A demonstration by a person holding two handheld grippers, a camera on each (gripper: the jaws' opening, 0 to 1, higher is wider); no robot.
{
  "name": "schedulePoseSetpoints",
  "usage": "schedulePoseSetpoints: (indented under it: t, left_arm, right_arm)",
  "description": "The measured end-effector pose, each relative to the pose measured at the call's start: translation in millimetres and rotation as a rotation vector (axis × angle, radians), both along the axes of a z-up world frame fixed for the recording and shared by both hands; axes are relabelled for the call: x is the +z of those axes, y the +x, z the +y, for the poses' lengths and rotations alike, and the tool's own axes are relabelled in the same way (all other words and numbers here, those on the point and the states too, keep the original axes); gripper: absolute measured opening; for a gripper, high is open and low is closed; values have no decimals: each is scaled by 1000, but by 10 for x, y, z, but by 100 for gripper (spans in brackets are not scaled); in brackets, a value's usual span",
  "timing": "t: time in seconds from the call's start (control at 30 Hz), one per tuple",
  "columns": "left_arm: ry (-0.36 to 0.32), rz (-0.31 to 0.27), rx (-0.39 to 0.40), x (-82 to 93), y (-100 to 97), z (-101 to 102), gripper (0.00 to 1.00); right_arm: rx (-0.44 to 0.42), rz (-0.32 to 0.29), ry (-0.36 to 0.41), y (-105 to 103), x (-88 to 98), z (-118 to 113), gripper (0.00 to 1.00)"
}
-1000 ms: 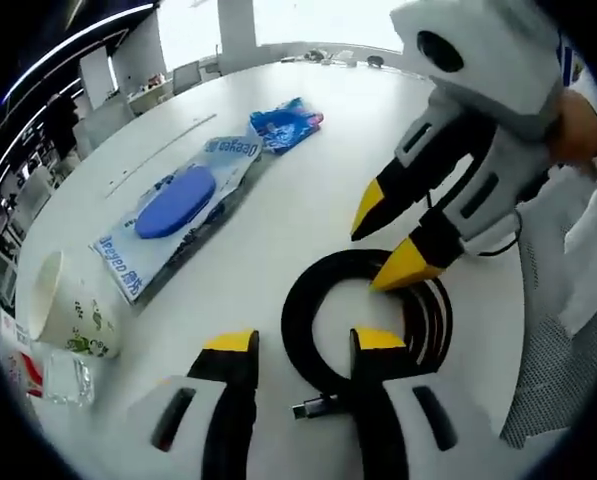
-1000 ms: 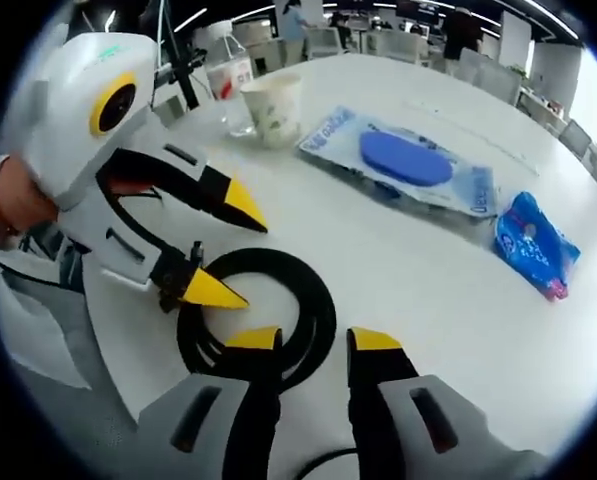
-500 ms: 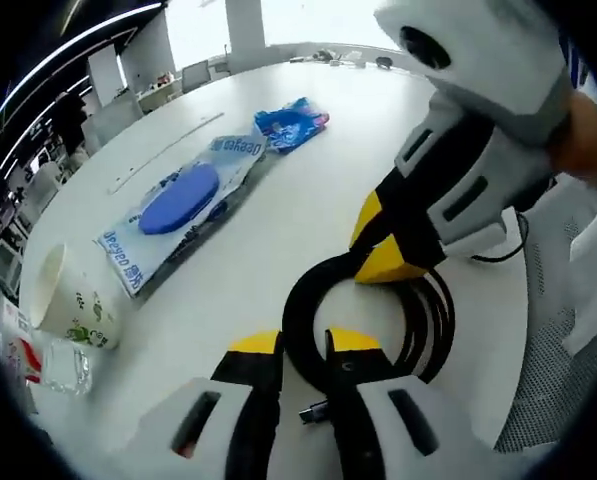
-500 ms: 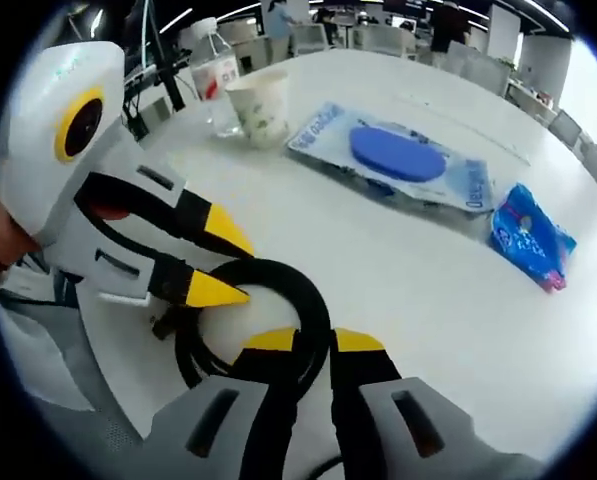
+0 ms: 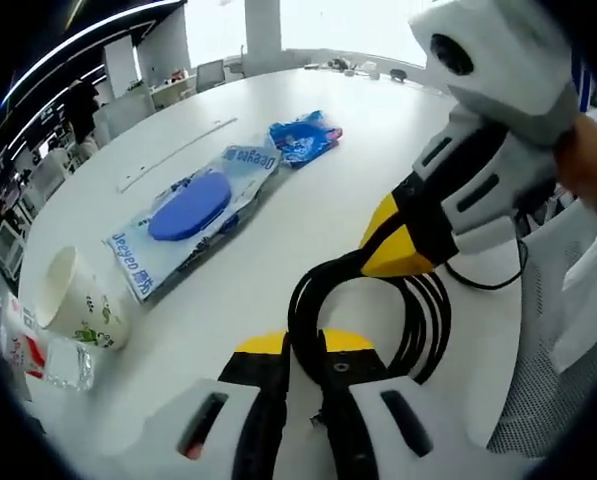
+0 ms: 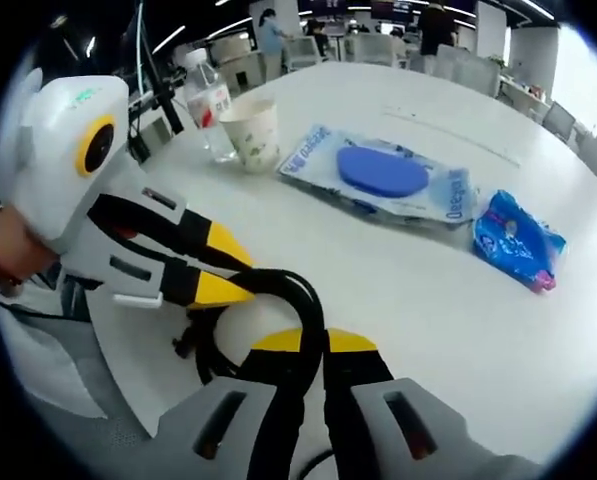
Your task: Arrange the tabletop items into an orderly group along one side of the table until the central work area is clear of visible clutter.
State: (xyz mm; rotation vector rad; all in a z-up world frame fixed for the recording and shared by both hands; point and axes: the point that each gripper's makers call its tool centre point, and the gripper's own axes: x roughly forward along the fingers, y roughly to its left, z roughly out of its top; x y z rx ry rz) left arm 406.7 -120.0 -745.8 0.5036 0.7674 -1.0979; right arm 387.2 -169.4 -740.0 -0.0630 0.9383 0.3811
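Hidden parts: the near stretch of the black coiled cable (image 5: 398, 300) is covered by the left gripper (image 5: 305, 345); its plug is barely made out between the jaws.
Cut off: the plastic bottle (image 6: 207, 100) is seen whole in the right gripper view, but only its crumpled clear base is seen at the left edge of the left gripper view.
Left gripper: its yellow-tipped jaws are closed on the near side of the cable loop.
Right gripper (image 6: 312, 342): its jaws are pressed together on the cable's opposite side, as seen in both views.
Cable: several glossy round loops, held partly off the white table (image 5: 308, 120) near its edge.
Paper cup (image 5: 73, 305): tapered, printed with green leaves, just beside the bottle at far left.
Flat packet (image 5: 193, 205): pale blue film over a blue oval pad, lying mid-table.
Blue pouch (image 5: 303, 140): crinkled, shiny, beyond the packet.
Print: lettering on the packet is too blurred to be read with certainty.
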Motion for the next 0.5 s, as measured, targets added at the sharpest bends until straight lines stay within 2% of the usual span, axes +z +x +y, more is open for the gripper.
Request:
schedulePoseSetpoints:
  t: [0.17, 0.5]
  left_arm:
    - [-12, -3, -5, 102, 39, -65, 8]
    - [-64, -55, -23, 506, 182, -331, 8]
  right_arm:
    - [-1, -30, 2, 39, 164, -70, 2]
    - [-27, -120, -14, 161, 556, -314, 2]
